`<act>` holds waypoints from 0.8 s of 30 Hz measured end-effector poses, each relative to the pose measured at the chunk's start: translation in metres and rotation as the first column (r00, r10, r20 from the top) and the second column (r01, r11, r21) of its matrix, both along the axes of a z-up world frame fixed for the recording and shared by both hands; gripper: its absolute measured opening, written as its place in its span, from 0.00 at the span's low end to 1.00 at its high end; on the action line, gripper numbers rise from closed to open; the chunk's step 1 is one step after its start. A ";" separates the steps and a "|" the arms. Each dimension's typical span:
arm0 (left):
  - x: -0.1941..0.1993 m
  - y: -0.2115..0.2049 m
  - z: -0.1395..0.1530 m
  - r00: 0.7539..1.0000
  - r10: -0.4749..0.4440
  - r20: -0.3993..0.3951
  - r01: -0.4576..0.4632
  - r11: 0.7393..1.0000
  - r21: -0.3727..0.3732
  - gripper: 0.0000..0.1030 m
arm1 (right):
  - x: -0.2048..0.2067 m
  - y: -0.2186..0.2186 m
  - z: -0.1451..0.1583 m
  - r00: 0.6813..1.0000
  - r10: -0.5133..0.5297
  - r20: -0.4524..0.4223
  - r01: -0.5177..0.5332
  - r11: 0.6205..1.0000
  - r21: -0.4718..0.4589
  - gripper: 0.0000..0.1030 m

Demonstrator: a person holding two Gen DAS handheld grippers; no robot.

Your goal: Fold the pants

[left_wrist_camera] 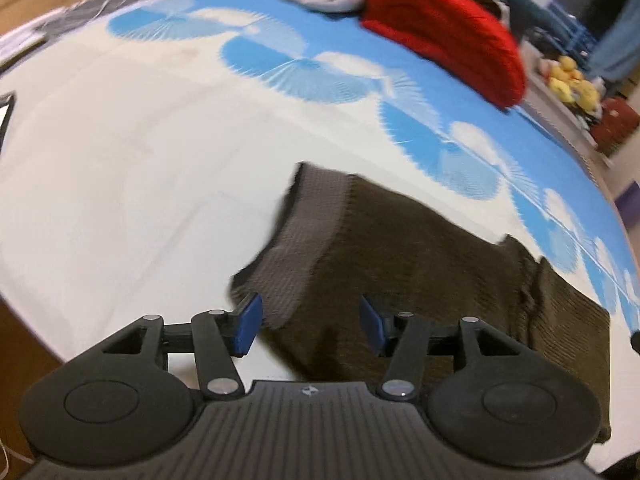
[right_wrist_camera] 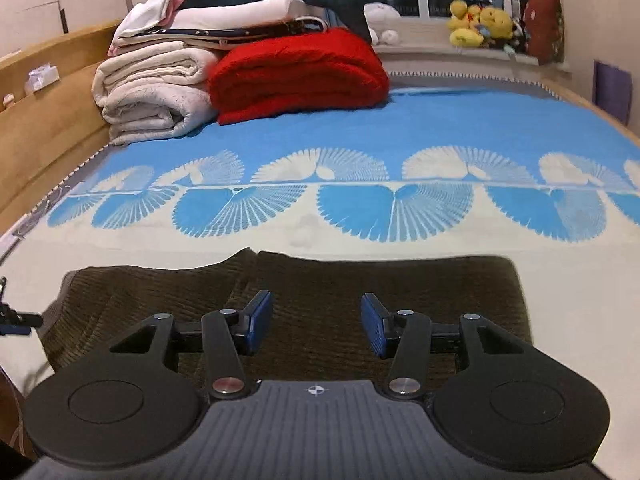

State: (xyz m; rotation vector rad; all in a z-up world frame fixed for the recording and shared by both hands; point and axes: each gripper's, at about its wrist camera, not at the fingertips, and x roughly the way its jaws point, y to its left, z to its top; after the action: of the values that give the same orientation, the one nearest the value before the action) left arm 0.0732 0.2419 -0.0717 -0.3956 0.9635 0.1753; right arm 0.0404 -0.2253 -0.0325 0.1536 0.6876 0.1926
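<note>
Dark brown corduroy pants (left_wrist_camera: 420,248) lie folded flat on the bed, their grey ribbed waistband (left_wrist_camera: 304,236) at the left end in the left wrist view. My left gripper (left_wrist_camera: 310,326) hovers open over the waistband end, nothing between its blue pads (left_wrist_camera: 248,324). In the right wrist view the same pants (right_wrist_camera: 320,280) spread across the foreground as a broad folded rectangle. My right gripper (right_wrist_camera: 316,326) stands open above their middle, pads clear of the cloth. The tip of the left gripper (right_wrist_camera: 16,318) shows at the far left edge there.
The bed cover (right_wrist_camera: 360,140) is blue and cream with fan patterns. A folded red blanket (right_wrist_camera: 296,72) and stacked white bedding (right_wrist_camera: 152,92) sit at the far end. Yellow plush toys (right_wrist_camera: 480,22) line the windowsill. A wooden bed rail (right_wrist_camera: 48,92) runs along the left.
</note>
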 end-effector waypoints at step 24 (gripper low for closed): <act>-0.006 0.041 -0.034 0.984 0.135 -0.120 -0.160 0.960 -0.231 0.69 | 0.007 0.007 -0.010 1.000 0.024 -0.009 -0.025 0.997 -0.071 0.50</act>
State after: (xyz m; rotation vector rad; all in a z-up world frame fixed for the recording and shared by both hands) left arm 0.0671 0.2831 -0.1054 -0.6879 1.0617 0.2172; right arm 0.0473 -0.2187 -0.0423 0.0779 0.7036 0.1908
